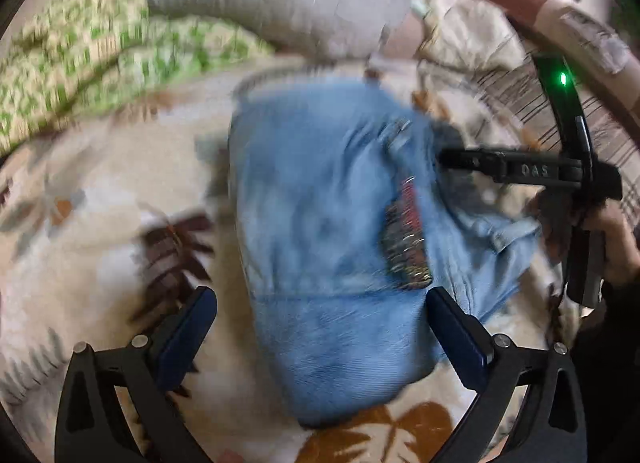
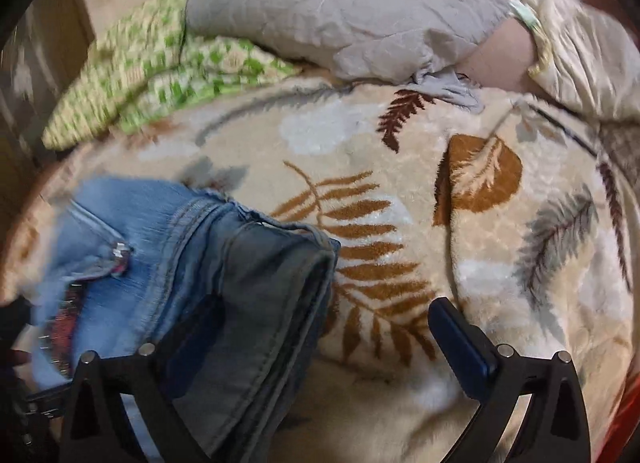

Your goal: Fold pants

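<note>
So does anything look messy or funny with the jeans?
A bit. The jeans sit in a lumpy bundle on the leaf-print blanket, with one corner sticking out sideways, not a neat flat fold. Nothing looks torn or spilled. Both grippers are open.

The pants (image 1: 332, 231) are showing as light blue denim, matt and faintly twilled, with paler worn patches, raised double-stitched seams and a glinting sequined or beaded patch (image 1: 406, 247) on one side. The blanket (image 2: 400, 191) under them is looking like plush, fuzzy fleece printed with leaves. A grey pillow (image 2: 340, 3) is appearing as crinkled, dull woven cloth, and beside it a green-and-cream checked cloth (image 2: 152, 63) is looking soft and matt. The left gripper (image 1: 320, 327) and right gripper (image 2: 320, 347) are showing matt black plastic arms, smooth dark blue pads and small shiny metal pins.
</note>
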Tool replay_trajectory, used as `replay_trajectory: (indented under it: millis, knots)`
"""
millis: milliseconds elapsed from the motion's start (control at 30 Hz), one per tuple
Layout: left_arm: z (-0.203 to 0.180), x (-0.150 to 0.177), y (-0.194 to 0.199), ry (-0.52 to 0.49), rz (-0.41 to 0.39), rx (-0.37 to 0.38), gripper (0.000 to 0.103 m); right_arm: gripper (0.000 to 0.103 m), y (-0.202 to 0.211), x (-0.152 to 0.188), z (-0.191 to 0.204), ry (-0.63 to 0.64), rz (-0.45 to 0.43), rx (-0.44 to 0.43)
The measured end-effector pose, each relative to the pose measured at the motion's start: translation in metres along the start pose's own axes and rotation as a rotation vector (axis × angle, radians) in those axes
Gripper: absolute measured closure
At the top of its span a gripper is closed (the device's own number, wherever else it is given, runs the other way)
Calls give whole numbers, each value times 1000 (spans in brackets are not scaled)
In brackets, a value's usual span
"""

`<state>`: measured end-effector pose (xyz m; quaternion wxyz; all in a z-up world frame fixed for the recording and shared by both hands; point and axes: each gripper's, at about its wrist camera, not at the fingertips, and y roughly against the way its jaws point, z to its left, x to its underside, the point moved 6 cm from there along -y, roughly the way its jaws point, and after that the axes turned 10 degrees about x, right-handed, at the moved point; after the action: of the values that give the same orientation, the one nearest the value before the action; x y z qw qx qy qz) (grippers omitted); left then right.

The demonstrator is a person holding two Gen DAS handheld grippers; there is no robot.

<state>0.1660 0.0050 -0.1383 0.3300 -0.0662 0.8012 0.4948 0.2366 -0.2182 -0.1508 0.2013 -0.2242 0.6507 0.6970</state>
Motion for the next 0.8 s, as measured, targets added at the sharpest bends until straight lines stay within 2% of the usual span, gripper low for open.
replay_trajectory:
  millis: [100,267,367,433,600,800]
  knots:
    - [-2,-23,19,-17,-84,4,0,0,40,5,8,39,-89,-50]
    - [11,-56,7,-4,-113,-58,0,0,62,23,40,210,-161,-23]
    - [28,-67,-11,47,-92,-84,0,0,54,37,52,272,-142,12]
    - [40,-72,-23,83,-74,-104,0,0,47,44,51,267,-109,18]
    - [55,-68,-46,156,-23,-30,0,0,30,57,41,249,-42,34]
    - [57,-58,-55,148,-20,-37,0,0,23,62,45,278,-54,74]
